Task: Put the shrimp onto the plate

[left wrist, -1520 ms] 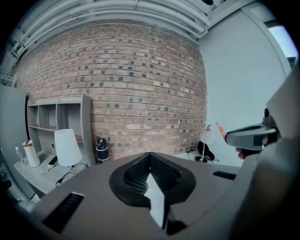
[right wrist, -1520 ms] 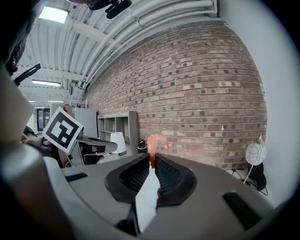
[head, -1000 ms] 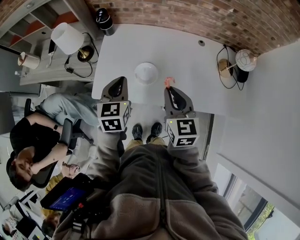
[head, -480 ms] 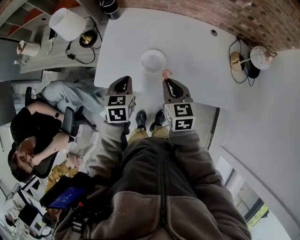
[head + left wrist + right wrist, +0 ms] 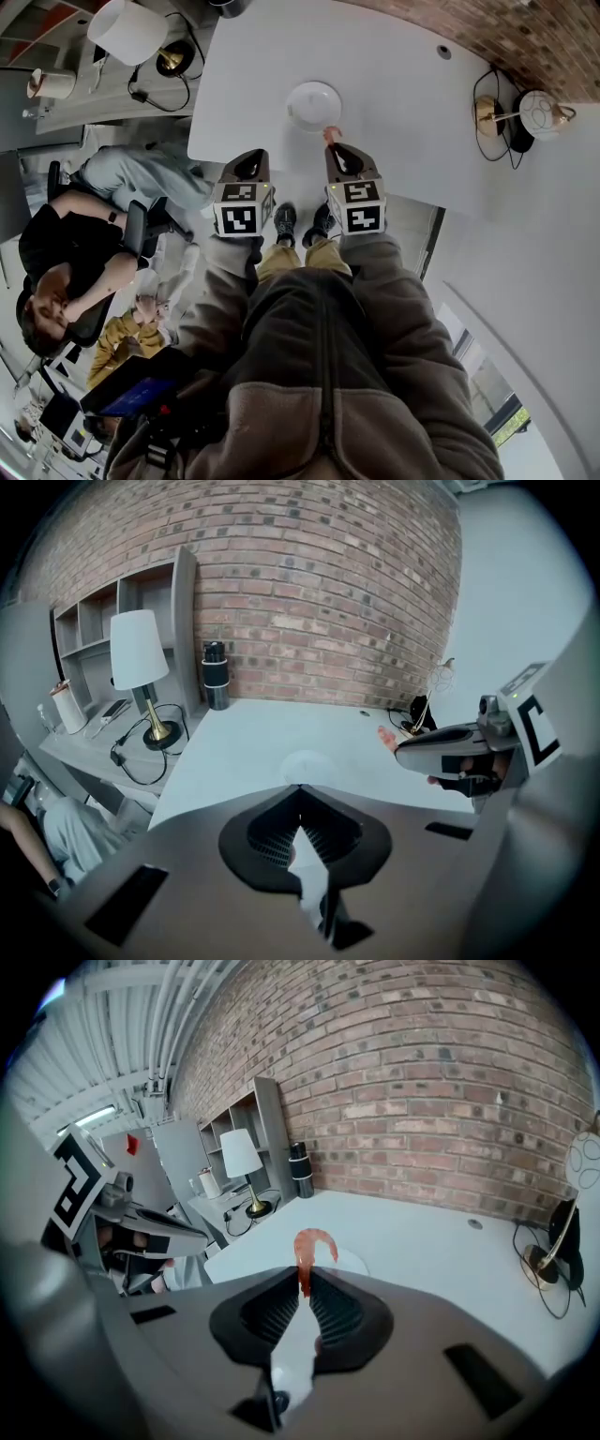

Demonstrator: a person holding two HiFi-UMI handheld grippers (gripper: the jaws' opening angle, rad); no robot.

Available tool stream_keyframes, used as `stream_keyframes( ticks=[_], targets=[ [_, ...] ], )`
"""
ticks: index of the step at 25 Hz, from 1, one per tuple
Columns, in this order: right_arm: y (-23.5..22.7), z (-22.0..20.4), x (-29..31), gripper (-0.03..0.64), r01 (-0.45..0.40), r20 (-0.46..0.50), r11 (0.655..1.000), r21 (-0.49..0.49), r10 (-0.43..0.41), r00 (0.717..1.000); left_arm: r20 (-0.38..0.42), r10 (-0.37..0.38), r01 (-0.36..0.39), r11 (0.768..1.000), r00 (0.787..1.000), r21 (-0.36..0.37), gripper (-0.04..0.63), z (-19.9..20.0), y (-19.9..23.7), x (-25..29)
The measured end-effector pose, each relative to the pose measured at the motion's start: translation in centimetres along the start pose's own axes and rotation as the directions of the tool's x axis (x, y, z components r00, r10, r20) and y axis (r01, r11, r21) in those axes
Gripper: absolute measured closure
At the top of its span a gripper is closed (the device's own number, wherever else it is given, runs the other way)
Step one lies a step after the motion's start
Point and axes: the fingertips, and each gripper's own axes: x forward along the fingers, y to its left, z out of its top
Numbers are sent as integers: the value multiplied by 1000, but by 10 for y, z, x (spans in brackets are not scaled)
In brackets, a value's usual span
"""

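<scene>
- The right gripper has its fingers clamped on the tail end of a curled orange-pink shrimp, and the curl pokes out past the fingertips.
- In the head view the shrimp is right at the near right rim of the small round white plate. Whether it is over the rim or just short of it, I cannot tell.
- From the right gripper view, the plate lies directly behind the shrimp.
- The left gripper is near the plate on its near left side, with its fingers closed together tip to tip.
- The left gripper view looks straight at the plate, beyond the closed fingers.
- The plate lies flat on the white worktop, close to its near edge.
- Well beyond the plate to the far left, a black cylindrical flask stands upright at the worktop's corner.
- Further left of the plate, off the worktop, is a table lamp with a white shade and brass base, its black cable trailing.
- Well to the right of the plate is a globe lamp with a round white shade.
- A red brick wall runs behind the plate.
- A seated person in a black top is far to the plate's near left.
</scene>
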Motion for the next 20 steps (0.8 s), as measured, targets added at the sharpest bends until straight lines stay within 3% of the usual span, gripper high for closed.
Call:
stream_keyframes(
  ticks=[8,20],
  targets=[
    [2,-23,24,580,-32,-91,999,27,34,995,-76,1,-3,999,997,-32,591,-30,1,4],
    [-8,-60,65,580,-51,-213,998,34,57,975,-130,5,-14,997,991,-71,591,-59,5,11]
  ],
)
